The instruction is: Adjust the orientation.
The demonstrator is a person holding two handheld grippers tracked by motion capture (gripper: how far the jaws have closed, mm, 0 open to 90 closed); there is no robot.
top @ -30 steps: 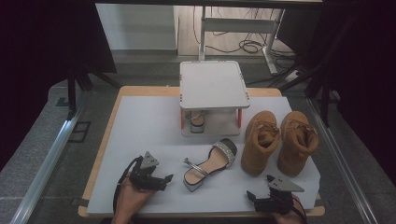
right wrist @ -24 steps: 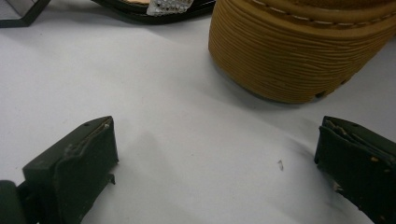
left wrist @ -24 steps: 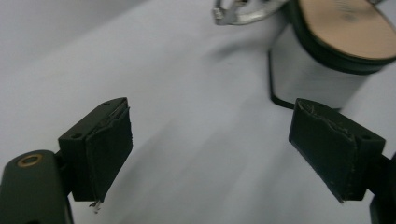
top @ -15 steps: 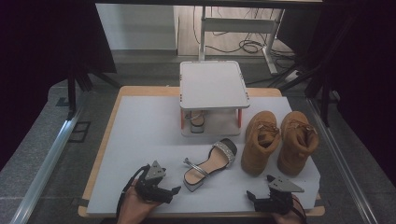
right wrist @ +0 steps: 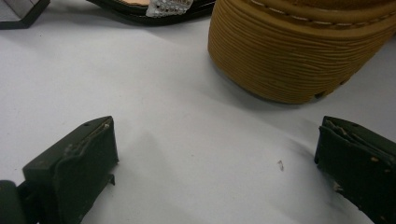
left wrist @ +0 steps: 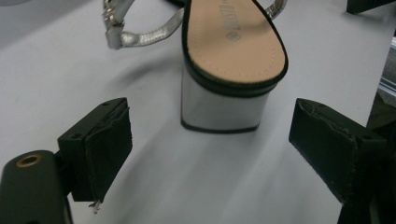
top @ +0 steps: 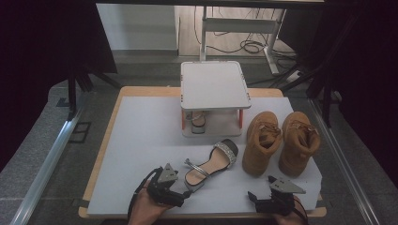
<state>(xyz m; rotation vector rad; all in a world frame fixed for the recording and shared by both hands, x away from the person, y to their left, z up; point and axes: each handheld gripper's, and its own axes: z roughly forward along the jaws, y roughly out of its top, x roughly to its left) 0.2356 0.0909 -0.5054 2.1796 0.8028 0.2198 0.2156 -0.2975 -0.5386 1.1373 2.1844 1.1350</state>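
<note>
The silver block-heeled sandal (top: 210, 164) lies on the white worktop (top: 141, 140), heel toward the person and toe toward the small two-tier rack (top: 213, 86). The left hand-held gripper (top: 180, 199) sits just behind the heel, jaws spread wide; in the left gripper view the heel (left wrist: 224, 105) stands between the two pads but farther out, touching neither. The right hand-held gripper (top: 253, 199) rests near the worktop's front edge, jaws also wide and holding nothing, with the nearer tan boot (right wrist: 303, 46) just ahead of it. The second tan boot (top: 298, 140) stands beside the first. The sandal's toe is cut off in the left gripper view. A second sandal (top: 198, 122) on the rack's lower shelf is mostly hidden under the top tray.
</note>
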